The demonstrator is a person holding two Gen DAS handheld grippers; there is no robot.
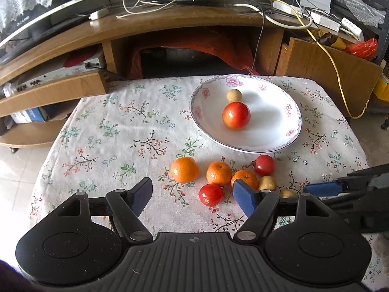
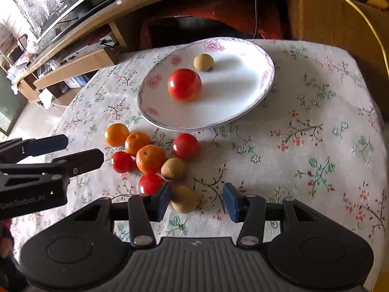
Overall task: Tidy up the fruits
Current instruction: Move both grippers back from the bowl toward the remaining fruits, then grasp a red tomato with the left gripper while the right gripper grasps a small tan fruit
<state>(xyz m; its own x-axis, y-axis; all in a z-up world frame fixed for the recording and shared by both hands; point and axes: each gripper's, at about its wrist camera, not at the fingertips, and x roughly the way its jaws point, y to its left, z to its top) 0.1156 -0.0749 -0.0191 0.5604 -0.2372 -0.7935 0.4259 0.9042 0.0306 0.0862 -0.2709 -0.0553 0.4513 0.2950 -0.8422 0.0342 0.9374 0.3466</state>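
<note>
A white floral plate (image 1: 287,133) (image 2: 243,102) holds a red tomato (image 1: 236,115) (image 2: 184,84) and a small tan fruit (image 1: 234,95) (image 2: 203,62). In front of it on the cloth lie three oranges (image 1: 184,169) (image 2: 150,158), red tomatoes (image 1: 210,194) (image 2: 185,145) and tan fruits (image 1: 267,183) (image 2: 173,168). My left gripper (image 1: 194,196) is open and empty, just short of the pile. My right gripper (image 2: 197,200) is open, with a tan fruit (image 2: 185,199) lying between its fingers beside the left pad, not gripped.
The fruit lies on a floral-cloth table (image 1: 116,131) (image 2: 316,133). A wooden TV stand (image 1: 170,22) with cables stands behind it. A cardboard box (image 1: 325,65) is at the back right. The right gripper's blue fingers (image 1: 321,189) show at the left view's right edge.
</note>
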